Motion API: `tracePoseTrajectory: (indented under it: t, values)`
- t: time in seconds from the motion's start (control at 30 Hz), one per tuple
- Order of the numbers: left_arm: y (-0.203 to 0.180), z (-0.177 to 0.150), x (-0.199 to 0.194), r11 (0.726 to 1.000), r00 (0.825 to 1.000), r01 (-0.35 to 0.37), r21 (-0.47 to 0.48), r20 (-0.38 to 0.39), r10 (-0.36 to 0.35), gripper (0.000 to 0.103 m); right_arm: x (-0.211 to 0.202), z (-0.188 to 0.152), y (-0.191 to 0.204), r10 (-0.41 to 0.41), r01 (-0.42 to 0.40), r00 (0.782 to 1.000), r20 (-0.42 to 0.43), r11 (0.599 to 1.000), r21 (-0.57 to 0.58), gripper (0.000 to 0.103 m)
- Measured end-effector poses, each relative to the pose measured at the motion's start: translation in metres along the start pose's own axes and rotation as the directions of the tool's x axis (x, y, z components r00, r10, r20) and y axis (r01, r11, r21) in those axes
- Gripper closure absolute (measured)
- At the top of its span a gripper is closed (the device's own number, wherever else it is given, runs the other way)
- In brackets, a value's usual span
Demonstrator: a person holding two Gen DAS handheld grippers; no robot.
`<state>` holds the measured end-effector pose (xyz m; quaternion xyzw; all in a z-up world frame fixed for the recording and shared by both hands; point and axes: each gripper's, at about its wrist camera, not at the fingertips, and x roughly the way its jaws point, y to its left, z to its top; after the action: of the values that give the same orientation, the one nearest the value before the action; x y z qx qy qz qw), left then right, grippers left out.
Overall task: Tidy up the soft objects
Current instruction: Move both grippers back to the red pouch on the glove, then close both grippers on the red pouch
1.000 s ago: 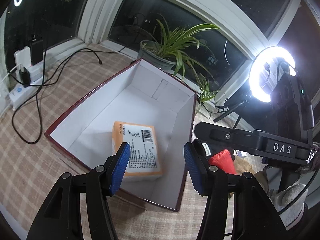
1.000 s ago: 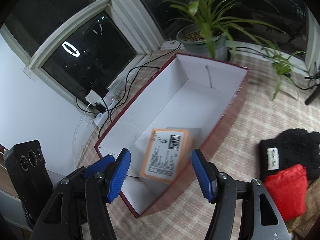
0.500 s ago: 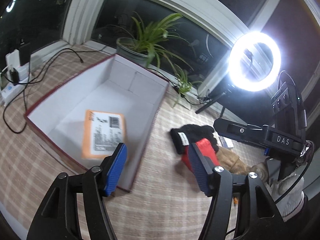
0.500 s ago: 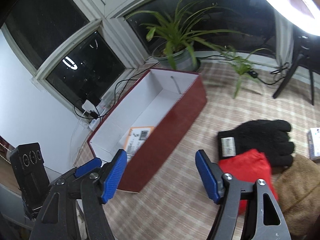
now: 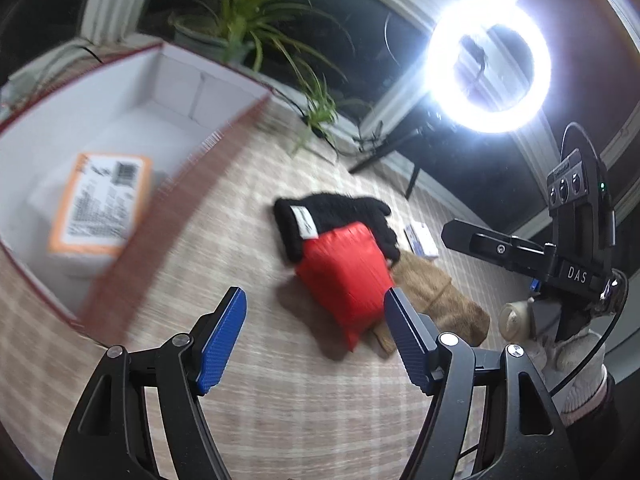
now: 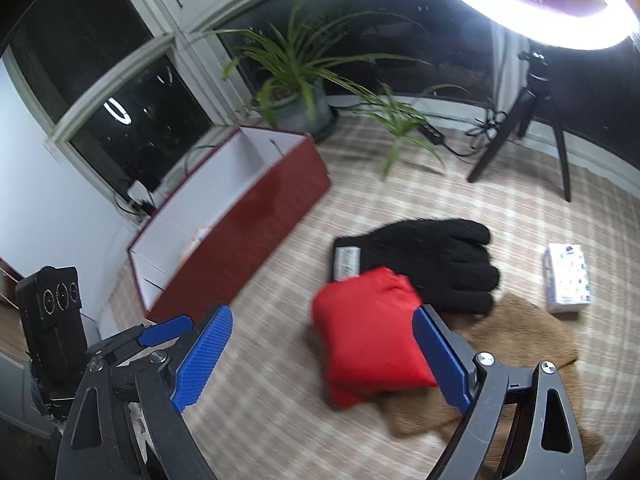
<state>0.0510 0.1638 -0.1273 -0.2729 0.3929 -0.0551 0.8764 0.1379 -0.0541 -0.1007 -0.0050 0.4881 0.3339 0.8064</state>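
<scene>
A red soft pouch point(image 5: 345, 276) point(image 6: 370, 334) lies on the checked cloth, partly over a black knit glove point(image 5: 340, 216) point(image 6: 436, 256) and a brown fuzzy item point(image 5: 436, 300) point(image 6: 516, 344). To the left stands a dark red box point(image 5: 188, 184) point(image 6: 256, 216) with a white inside, holding an orange-edged packet point(image 5: 102, 200). My left gripper point(image 5: 316, 336) hangs above the cloth just short of the pouch, jaws opening, nothing between them. My right gripper point(image 6: 322, 354) hovers over the pouch's near side, jaws opening, pads clear of it. The right gripper's body point(image 5: 560, 264) shows in the left wrist view.
A potted spider plant point(image 6: 296, 92) stands behind the box by the window. A ring light point(image 5: 488, 62) on a tripod point(image 6: 524, 120) is at the back right. A small white tissue pack point(image 6: 568, 276) lies right of the glove. Cables and a power strip point(image 6: 138, 194) run along the left wall.
Both grippers swung right, away from above the box to the pile of soft things. Both jaws have widened. The packet stays in the box.
</scene>
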Motion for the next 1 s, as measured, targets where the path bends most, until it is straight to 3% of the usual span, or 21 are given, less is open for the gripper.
tracePoseTrajectory:
  t: [0.33, 0.77, 1.0]
  values:
    - [-0.018, -0.012, 0.055, 0.998, 0.994, 0.026, -0.053, -0.106, -0.031, 0.032, 0.029, -0.001, -0.050, 0.010, -0.005, 0.993, -0.121, 0.999, 0.043, 0.014]
    - [-0.018, -0.020, 0.106, 0.995, 0.979, 0.020, -0.097, -0.201, -0.040, 0.032, 0.073, -0.007, -0.069, 0.067, -0.051, 0.973, -0.220, 0.996, 0.074, 0.015]
    - [-0.019, -0.021, 0.120, 0.995, 0.975, 0.026, -0.100, -0.218, -0.047, 0.034, 0.085, -0.008, -0.074, 0.094, -0.071, 0.964, -0.248, 0.992, 0.102, 0.024]
